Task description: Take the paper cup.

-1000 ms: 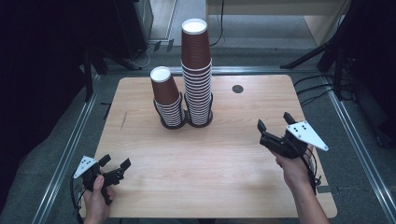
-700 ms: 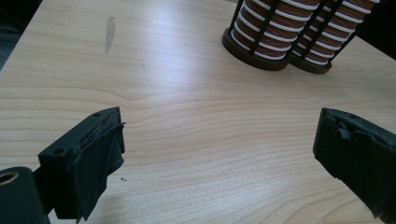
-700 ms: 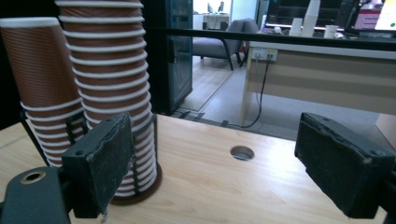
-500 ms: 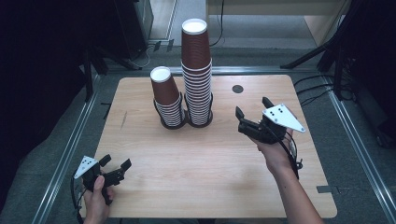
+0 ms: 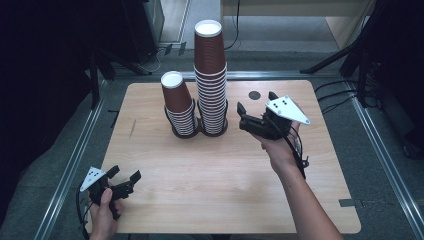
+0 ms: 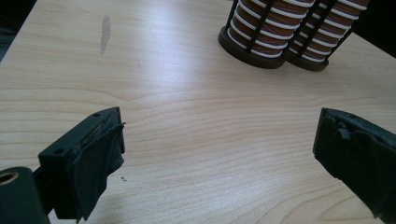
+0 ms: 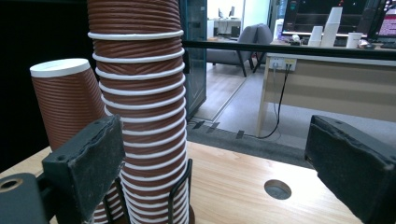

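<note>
The right gripper (image 5: 255,112) hangs released, jaws spread, just beside the tall stack of brown cups (image 5: 210,80), which stands in a black wire holder at the desk's (image 5: 210,180) far middle. A shorter stack (image 5: 178,105) stands alongside. The left gripper (image 5: 122,179), also released, rests near the front-left corner.

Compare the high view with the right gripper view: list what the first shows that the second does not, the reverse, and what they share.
High view alone: the left gripper low at the table's near left corner, the right gripper seen from outside with its grey plate, and the forearms.

Right gripper view alone: a room beyond the table with a desk and white cups on it.

Both: the tall cup stack, the short cup stack, their black wire holders, the round hole and the wooden table.
</note>
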Available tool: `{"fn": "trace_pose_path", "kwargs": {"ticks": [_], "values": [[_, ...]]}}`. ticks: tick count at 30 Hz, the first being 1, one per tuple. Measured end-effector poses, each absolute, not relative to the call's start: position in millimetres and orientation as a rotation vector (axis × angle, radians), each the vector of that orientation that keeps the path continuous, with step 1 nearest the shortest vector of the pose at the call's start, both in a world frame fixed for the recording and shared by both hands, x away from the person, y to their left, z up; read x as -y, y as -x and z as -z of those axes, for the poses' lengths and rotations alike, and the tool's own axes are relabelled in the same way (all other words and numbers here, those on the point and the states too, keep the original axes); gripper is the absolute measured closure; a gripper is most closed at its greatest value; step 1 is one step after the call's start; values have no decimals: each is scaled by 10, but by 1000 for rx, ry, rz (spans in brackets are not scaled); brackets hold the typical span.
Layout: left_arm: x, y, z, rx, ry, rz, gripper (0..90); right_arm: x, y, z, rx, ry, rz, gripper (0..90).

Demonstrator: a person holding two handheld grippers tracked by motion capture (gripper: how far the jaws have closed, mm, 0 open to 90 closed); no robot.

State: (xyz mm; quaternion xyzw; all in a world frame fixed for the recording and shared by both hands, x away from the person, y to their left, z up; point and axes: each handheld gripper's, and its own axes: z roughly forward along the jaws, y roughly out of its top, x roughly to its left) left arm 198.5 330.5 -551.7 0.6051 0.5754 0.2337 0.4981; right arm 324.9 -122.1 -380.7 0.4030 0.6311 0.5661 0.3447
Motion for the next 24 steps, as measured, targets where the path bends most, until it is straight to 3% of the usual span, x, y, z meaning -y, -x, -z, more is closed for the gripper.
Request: {"fn": "trace_pose_path", "kwargs": {"ticks": [24], "values": [[-3295,-1982,5510,-1382,-1486,-562,22,764,-3527,3661,-1675,-1028,-1483,20]]}}
